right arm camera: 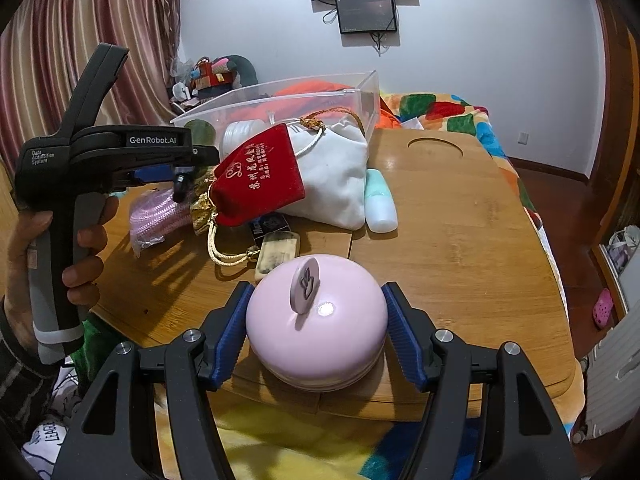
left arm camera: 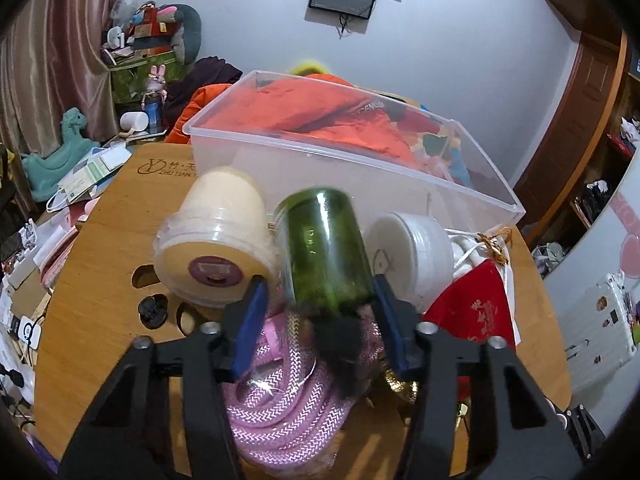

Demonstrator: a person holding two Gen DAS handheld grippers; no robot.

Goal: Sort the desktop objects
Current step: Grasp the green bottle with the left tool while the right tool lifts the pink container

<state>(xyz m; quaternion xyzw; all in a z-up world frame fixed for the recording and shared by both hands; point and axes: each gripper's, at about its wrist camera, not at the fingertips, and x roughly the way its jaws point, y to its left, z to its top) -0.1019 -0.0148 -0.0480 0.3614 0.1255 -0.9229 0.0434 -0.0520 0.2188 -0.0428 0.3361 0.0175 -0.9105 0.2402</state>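
Note:
My left gripper [left arm camera: 320, 292] is shut on a green glass bottle [left arm camera: 326, 248], held tilted and blurred above a coil of pink rope [left arm camera: 280, 392]. A cream lidded tub [left arm camera: 218, 240] lies left of it and a white round container [left arm camera: 412, 256] right of it. My right gripper [right arm camera: 316, 316] is closed around a pink round case [right arm camera: 316, 320] at the near edge of the wooden table [right arm camera: 460, 240]. The left gripper tool [right arm camera: 100, 160] shows at the left of the right wrist view, held in a hand.
A clear plastic bin [left arm camera: 360, 160] stands at the table's far side, also in the right wrist view [right arm camera: 280, 100]. A red pouch [right arm camera: 256, 176], a white pouch [right arm camera: 336, 176], a mint bottle [right arm camera: 380, 200], a worn eraser [right arm camera: 276, 252] and gold trinkets [right arm camera: 200, 208] lie mid-table.

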